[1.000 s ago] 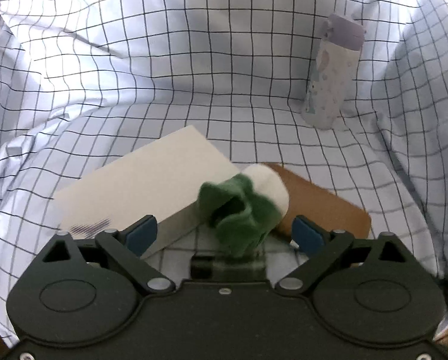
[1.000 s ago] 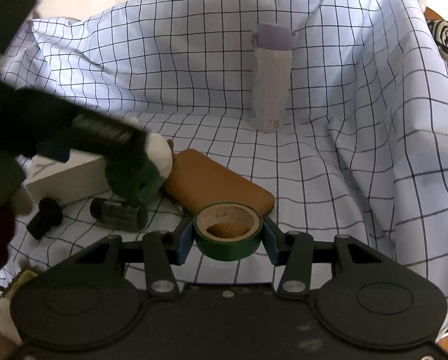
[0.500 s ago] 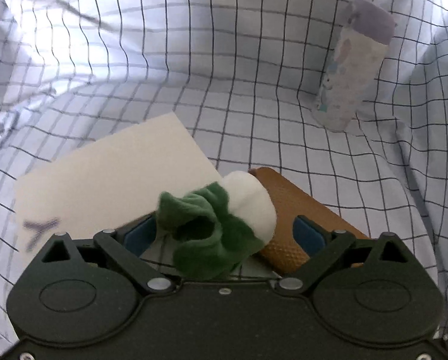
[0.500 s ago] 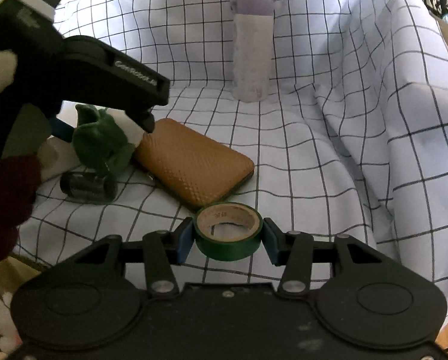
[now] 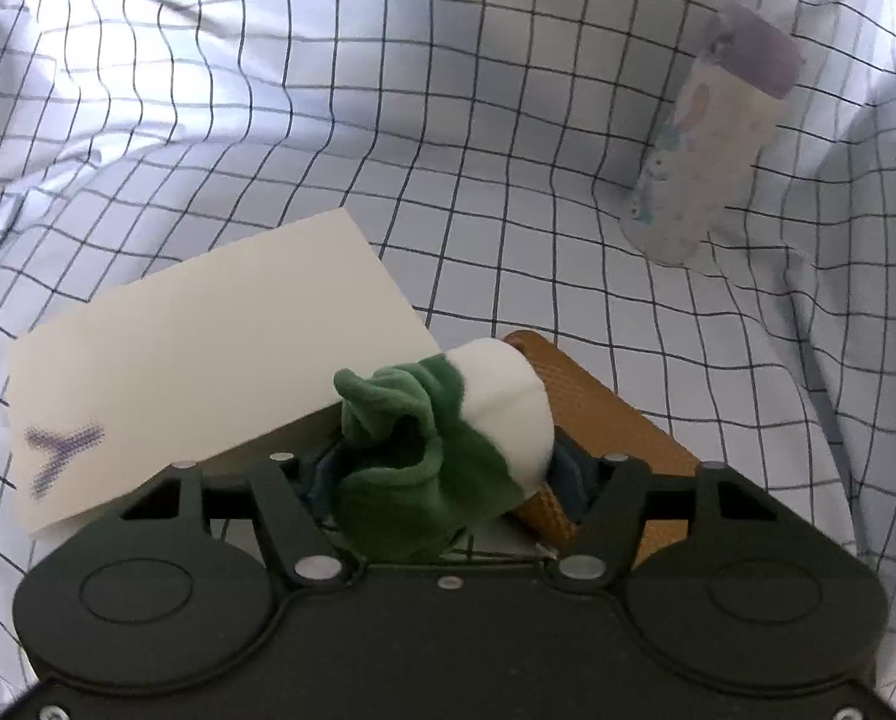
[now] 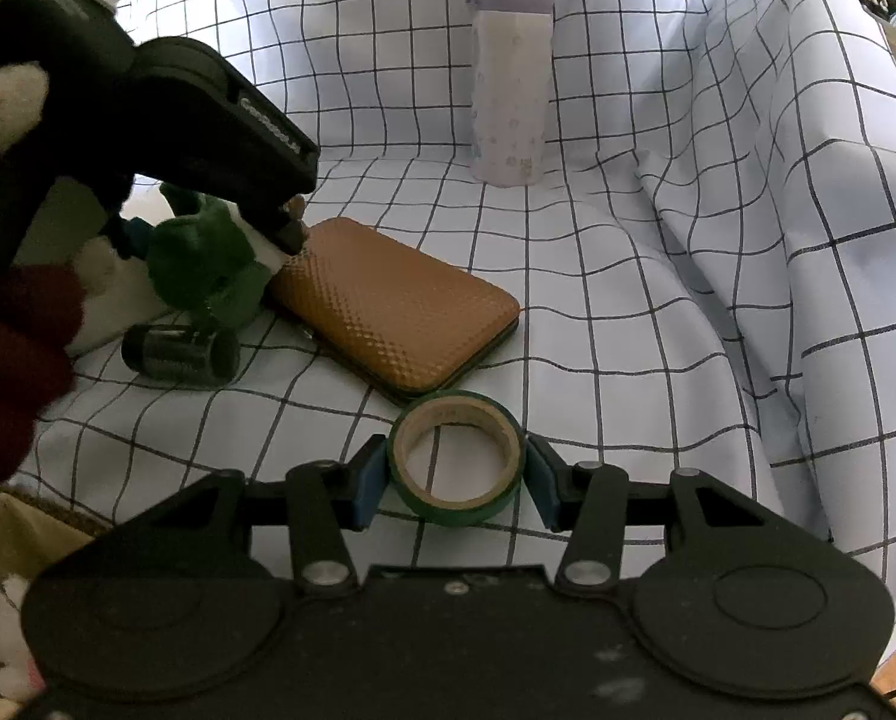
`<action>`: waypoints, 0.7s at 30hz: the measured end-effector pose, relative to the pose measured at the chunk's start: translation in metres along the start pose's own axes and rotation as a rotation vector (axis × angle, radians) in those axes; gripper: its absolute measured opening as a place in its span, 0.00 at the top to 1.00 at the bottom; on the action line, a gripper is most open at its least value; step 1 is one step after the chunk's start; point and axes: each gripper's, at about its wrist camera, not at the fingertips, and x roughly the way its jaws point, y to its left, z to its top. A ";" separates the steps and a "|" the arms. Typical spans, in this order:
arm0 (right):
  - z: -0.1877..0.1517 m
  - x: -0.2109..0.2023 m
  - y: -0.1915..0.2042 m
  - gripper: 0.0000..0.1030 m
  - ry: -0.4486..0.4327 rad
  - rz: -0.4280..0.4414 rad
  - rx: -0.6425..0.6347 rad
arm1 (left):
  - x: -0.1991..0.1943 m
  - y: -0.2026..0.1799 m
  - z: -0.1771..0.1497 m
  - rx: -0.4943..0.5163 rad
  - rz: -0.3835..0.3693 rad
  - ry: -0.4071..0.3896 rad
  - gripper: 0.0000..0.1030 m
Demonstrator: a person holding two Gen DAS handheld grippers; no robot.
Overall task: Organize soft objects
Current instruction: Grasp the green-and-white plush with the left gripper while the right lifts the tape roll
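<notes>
Between left gripper (image 5: 442, 480) jaws, just closed: green-and-white plush toy (image 5: 448, 426), bunched; right gripper (image 6: 455, 474) clamps tape roll (image 6: 455, 457).

A white, black-gridded cloth (image 6: 658, 276) covers the surface and carries a flat brown diamond-textured case (image 6: 400, 306), a white rectangular box (image 5: 202, 354) with a purple mark, a dark cylindrical object (image 6: 178, 354) lying on its side, and an upright pale bottle (image 6: 511, 78) with a lilac cap.

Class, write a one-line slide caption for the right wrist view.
Right gripper clamps a green tape roll above the checked cloth while the left gripper closes on a green-and-white plush.
</notes>
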 end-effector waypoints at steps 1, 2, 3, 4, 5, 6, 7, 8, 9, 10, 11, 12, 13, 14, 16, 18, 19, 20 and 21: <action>0.000 0.001 0.000 0.53 0.000 -0.002 -0.002 | -0.003 0.000 -0.002 0.010 -0.004 -0.004 0.40; -0.001 0.003 0.001 0.53 0.001 -0.006 -0.005 | -0.007 -0.001 -0.003 0.018 -0.011 -0.008 0.40; -0.001 0.004 0.002 0.53 0.001 -0.012 -0.011 | -0.011 -0.001 -0.004 0.024 -0.018 -0.011 0.40; -0.001 0.005 0.003 0.52 0.000 -0.016 -0.016 | -0.015 -0.001 -0.005 0.031 -0.024 -0.015 0.40; -0.001 0.005 0.003 0.51 0.000 -0.019 -0.019 | -0.021 0.000 -0.007 0.037 -0.032 -0.021 0.40; -0.001 0.006 0.003 0.51 0.002 -0.019 -0.020 | -0.026 0.001 -0.008 0.042 -0.039 -0.027 0.40; -0.001 0.005 0.003 0.51 0.003 -0.018 -0.022 | -0.031 0.002 -0.010 0.046 -0.046 -0.032 0.40; -0.001 0.006 0.003 0.51 0.004 -0.018 -0.022 | -0.038 0.003 -0.011 0.054 -0.054 -0.037 0.40; -0.001 0.006 0.003 0.51 0.005 -0.017 -0.023 | -0.043 0.004 -0.013 0.061 -0.060 -0.042 0.40; -0.001 0.005 0.004 0.53 0.003 -0.010 -0.025 | -0.048 0.004 -0.015 0.072 -0.063 -0.047 0.40; -0.001 0.005 0.004 0.53 0.001 -0.012 -0.029 | -0.053 0.006 -0.017 0.083 -0.065 -0.052 0.40; -0.001 0.004 0.005 0.53 -0.001 -0.016 -0.033 | -0.059 0.007 -0.020 0.093 -0.065 -0.057 0.40; -0.002 0.003 0.006 0.53 -0.001 -0.020 -0.033 | -0.065 0.009 -0.024 0.103 -0.068 -0.063 0.40; -0.002 0.002 0.006 0.53 0.001 -0.023 -0.028 | -0.070 0.011 -0.027 0.111 -0.069 -0.068 0.40; -0.003 -0.003 0.005 0.53 0.005 -0.019 -0.013 | -0.081 0.016 -0.034 0.123 -0.070 -0.077 0.40; -0.004 -0.012 0.005 0.53 0.000 -0.016 -0.002 | -0.093 0.021 -0.042 0.134 -0.070 -0.085 0.40; -0.005 -0.018 0.006 0.53 -0.008 -0.015 -0.002 | -0.099 0.023 -0.046 0.139 -0.070 -0.088 0.40; -0.005 -0.025 0.007 0.53 -0.017 -0.015 -0.003 | -0.105 0.026 -0.051 0.143 -0.072 -0.092 0.40; -0.006 -0.032 0.008 0.53 -0.027 -0.015 -0.004 | -0.111 0.029 -0.056 0.147 -0.073 -0.095 0.40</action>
